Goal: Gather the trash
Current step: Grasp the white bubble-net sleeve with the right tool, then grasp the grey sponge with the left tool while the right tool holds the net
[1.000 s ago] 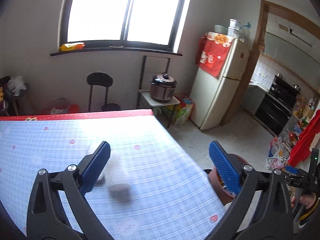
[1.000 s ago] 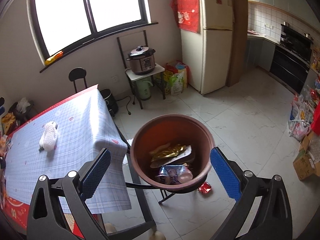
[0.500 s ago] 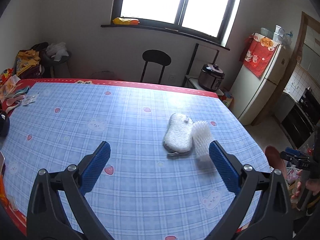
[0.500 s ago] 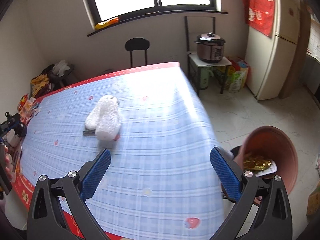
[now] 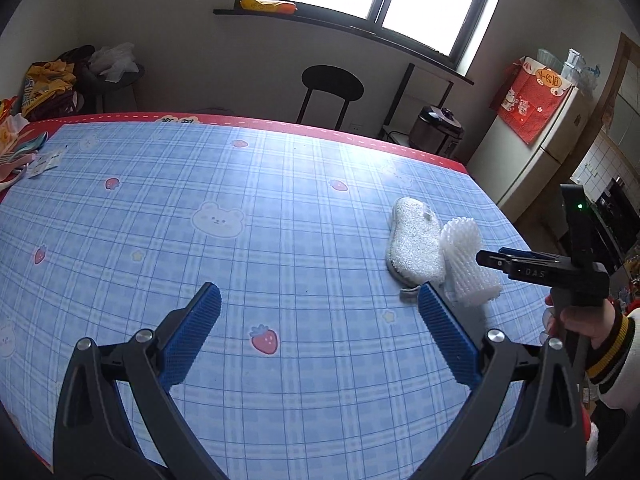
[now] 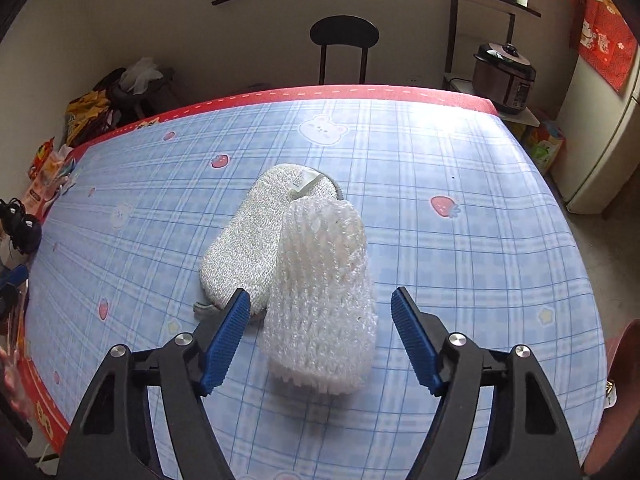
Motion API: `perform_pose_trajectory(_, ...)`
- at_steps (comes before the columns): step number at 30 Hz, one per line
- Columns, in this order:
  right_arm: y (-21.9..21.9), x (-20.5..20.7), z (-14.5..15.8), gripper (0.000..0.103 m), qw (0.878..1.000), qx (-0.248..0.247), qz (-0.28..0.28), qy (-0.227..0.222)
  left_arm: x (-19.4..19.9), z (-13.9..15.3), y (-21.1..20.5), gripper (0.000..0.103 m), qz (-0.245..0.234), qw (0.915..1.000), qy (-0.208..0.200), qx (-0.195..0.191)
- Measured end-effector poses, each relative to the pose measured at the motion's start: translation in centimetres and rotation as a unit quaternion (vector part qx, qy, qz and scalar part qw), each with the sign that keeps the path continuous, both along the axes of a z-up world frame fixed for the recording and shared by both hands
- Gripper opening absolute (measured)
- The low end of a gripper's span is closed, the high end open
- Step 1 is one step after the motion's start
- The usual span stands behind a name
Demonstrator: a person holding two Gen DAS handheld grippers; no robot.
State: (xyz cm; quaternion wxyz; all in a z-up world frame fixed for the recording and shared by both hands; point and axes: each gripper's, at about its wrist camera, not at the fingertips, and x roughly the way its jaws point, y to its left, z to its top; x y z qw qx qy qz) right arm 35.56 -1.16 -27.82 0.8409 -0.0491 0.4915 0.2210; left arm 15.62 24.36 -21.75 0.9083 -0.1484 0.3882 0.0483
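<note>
A white foam fruit net point(image 6: 320, 272) lies on the blue checked tablecloth point(image 6: 460, 264), leaning on a white oval scrub pad point(image 6: 248, 240). My right gripper point(image 6: 319, 294) hangs just over the net's near end with its jaws closing. The net sits between the blue pads point(image 6: 232, 328), which do not press on it. In the left wrist view the net point(image 5: 466, 264) and pad point(image 5: 412, 244) lie at the right, with the right gripper point(image 5: 486, 258) reaching in over them. My left gripper point(image 5: 319, 290) is open above bare cloth, left of the pad, holding nothing.
The rim of a brown trash bin point(image 6: 624, 360) shows past the table's right edge. Small packets and wrappers point(image 5: 44, 160) lie at the far left of the table. A black chair point(image 6: 344, 36) stands behind the far edge, with a rice cooker point(image 6: 506, 76) and fridge to the right.
The right gripper swung from above the bin to over the table and down onto the foam net, its jaws narrowing. The left gripper moved lower and leftward over the cloth.
</note>
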Motion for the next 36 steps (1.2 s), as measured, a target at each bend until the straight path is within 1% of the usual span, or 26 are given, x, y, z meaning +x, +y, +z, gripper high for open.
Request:
perform_pose_trajectory(3,0.5,0.4,-1.1,0.067,1.0,-0.006,-0.009,0.01,0.9,-0.7,-0.2,0.097,-0.015,0.9999,0.003,-0.001)
perform_pose_trajectory(4,0.5,0.4,-1.4,0.064,1.0,-0.006,-0.011,0.014,1.2,-0.8,-0.5,0.097,-0.019,0.9998,0.004,-0.002)
perform_pose_trajectory(7,0.1,0.2,-1.8,0.04,1.0,-0.009,-0.019,0.02,2.0,-1.4,-1.1,0.097,-0.034,0.9994,0.006,-0.007)
perform_pose_trajectory(8,-0.3,0.0,-1.6,0.034,0.999,-0.001,-0.024,0.021,2.4,-1.6,-1.4,0.097,-0.04,0.9991,0.008,-0.008)
perform_pose_trajectory(9,-0.7,-0.2,-1.4,0.032,0.999,0.008,-0.028,0.022,2.7,-1.7,-1.8,0.097,-0.045,0.9989,0.009,-0.008)
perform_pose_trajectory(10,-1.2,-0.4,-1.0,0.026,0.999,0.017,-0.032,0.021,3.1,-2.0,-2.2,0.097,-0.052,0.9985,0.011,-0.009)
perform_pose_trajectory(14,-3.7,-2.0,0.5,0.025,0.997,0.054,-0.052,0.009,5.3,-3.1,-4.2,0.097,-0.088,0.996,0.018,-0.008)
perform_pose_trajectory(17,-6.1,-3.3,1.3,0.025,0.995,0.077,-0.07,0.005,7.7,-4.0,-6.3,0.097,-0.12,0.9924,0.025,-0.001)
perform_pose_trajectory(19,-7.6,-4.0,1.7,0.025,0.993,0.085,-0.083,0.001,9.6,-4.8,-7.9,0.097,-0.142,0.9894,0.033,0.005)
perform_pose_trajectory(23,-10.2,-5.4,2.3,0.025,0.991,0.086,-0.099,-0.009,13.7,-6.5,-10.8,0.097,-0.174,0.9831,0.046,0.031)
perform_pose_trajectory(29,-13.8,-7.0,2.4,0.025,0.987,0.095,-0.127,-0.015,19.1,-9.1,-13.3,0.097,-0.188,0.977,0.086,0.051)
perform_pose_trajectory(36,-16.7,-8.2,2.4,0.025,0.983,0.106,-0.151,-0.018,21.9,-11.4,-15.1,0.097,-0.189,0.9698,0.125,0.091)
